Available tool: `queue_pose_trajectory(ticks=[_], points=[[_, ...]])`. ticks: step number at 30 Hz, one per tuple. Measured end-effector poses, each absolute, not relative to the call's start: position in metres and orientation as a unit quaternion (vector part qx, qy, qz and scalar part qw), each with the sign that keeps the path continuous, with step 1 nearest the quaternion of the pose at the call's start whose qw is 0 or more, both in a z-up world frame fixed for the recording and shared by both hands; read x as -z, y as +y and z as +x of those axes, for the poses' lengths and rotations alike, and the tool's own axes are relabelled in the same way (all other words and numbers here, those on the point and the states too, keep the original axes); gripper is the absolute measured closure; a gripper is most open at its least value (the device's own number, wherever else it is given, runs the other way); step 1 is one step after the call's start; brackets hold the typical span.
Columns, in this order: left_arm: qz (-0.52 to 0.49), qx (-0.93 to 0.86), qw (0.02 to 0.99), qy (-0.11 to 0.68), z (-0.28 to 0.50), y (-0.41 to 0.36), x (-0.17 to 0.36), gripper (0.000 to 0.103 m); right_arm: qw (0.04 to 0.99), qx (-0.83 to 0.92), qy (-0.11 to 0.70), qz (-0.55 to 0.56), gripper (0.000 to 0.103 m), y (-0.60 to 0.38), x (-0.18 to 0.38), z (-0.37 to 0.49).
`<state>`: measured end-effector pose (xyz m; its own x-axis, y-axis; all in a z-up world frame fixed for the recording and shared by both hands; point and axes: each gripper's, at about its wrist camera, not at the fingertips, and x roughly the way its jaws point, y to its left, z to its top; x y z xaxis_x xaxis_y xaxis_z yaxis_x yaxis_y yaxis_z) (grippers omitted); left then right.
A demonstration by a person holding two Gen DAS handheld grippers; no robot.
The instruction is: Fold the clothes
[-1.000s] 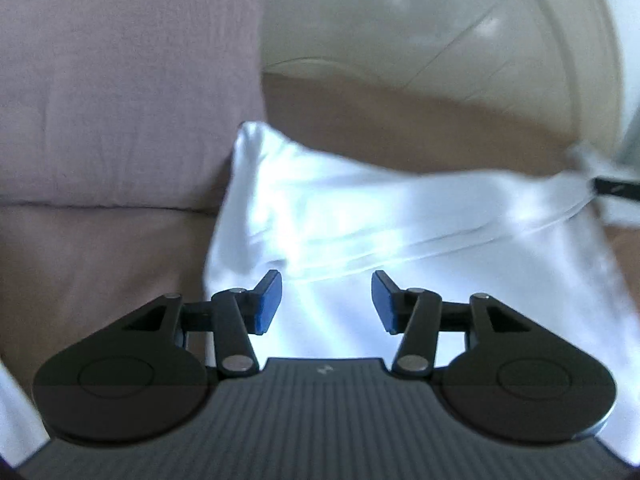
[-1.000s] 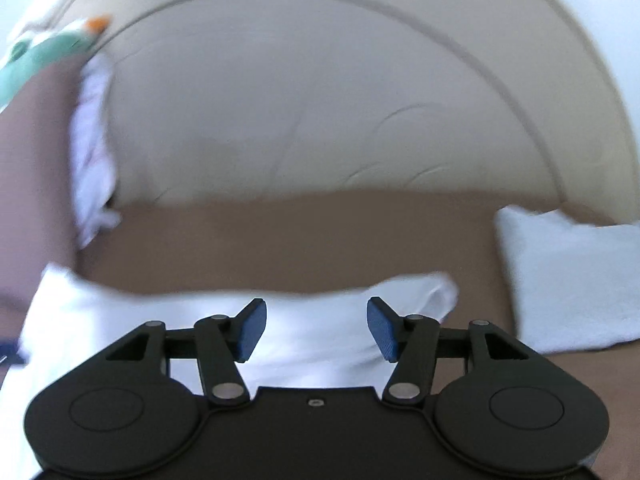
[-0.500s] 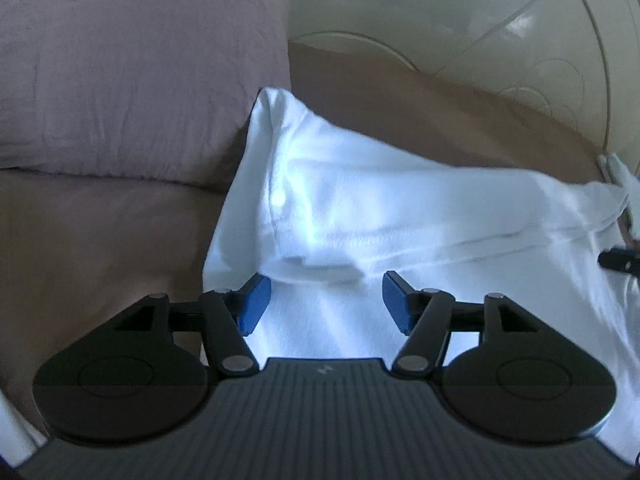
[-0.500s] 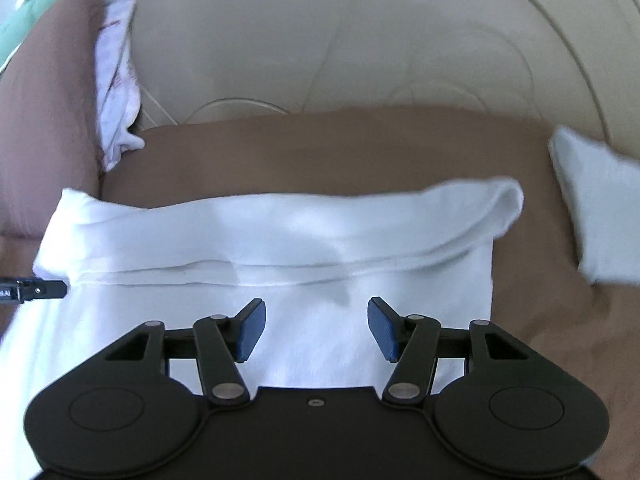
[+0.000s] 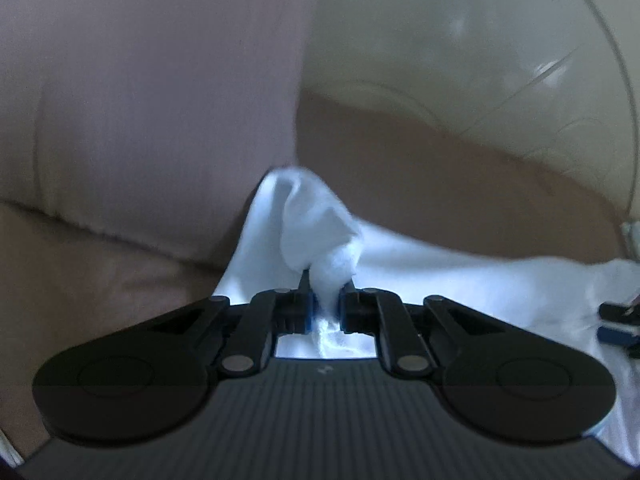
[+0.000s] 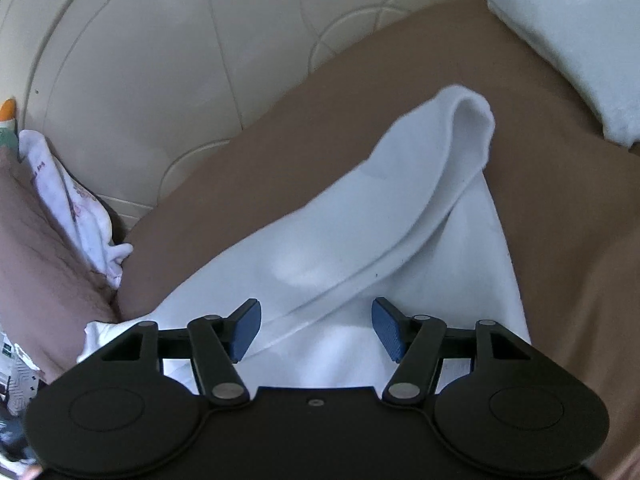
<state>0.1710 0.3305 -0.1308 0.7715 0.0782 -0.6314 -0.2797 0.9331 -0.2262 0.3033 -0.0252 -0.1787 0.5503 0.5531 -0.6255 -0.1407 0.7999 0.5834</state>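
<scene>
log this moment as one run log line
left tongs: just closed, shut on shirt corner | right tongs: open over shirt fold, opening a little | shirt: on bed, partly folded

The left wrist view looks forward and down along its gripper's fingers, very close to the white cotton garment (image 5: 440, 272), facing the mauve fabric pillow (image 5: 152, 100) and the cream quilted headboard (image 5: 460, 40). The right wrist view sits a little farther back over the same garment (image 6: 360, 220), tilted, facing the headboard (image 6: 160, 60) across the brown bedsheet (image 6: 300, 120). Both views share garment, sheet and headboard; the right gripper (image 5: 618, 322) shows at the left view's right edge.
</scene>
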Motion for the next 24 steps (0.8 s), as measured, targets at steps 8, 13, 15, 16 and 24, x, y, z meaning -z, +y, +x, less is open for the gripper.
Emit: queue_pose_trajectory(ticks=[8, 13, 15, 16, 24], points=[[-0.124, -0.069, 0.955, 0.262, 0.214, 0.339, 0.074, 0.093, 0.865, -0.190, 0.398, 0.238, 0.036, -0.026, 0.173, 0.325], [-0.083, -0.110, 0.956, 0.259, 0.263, 0.349, 0.058, 0.089, 0.912, -0.160, 0.328, 0.187, 0.057, -0.019, 0.151, 0.357], [-0.076, -0.120, 0.953, 0.267, 0.276, 0.349, 0.060, 0.089, 0.923, -0.140, 0.316, 0.168, 0.068, -0.020, 0.140, 0.375], [-0.069, -0.130, 0.953, 0.264, 0.278, 0.347, 0.061, 0.089, 0.928, -0.129, 0.310, 0.159, 0.075, -0.021, 0.135, 0.384], [-0.087, -0.102, 0.962, 0.236, 0.284, 0.336, 0.062, 0.070, 0.924, -0.094, 0.320, 0.186, 0.060, -0.076, 0.115, 0.389]])
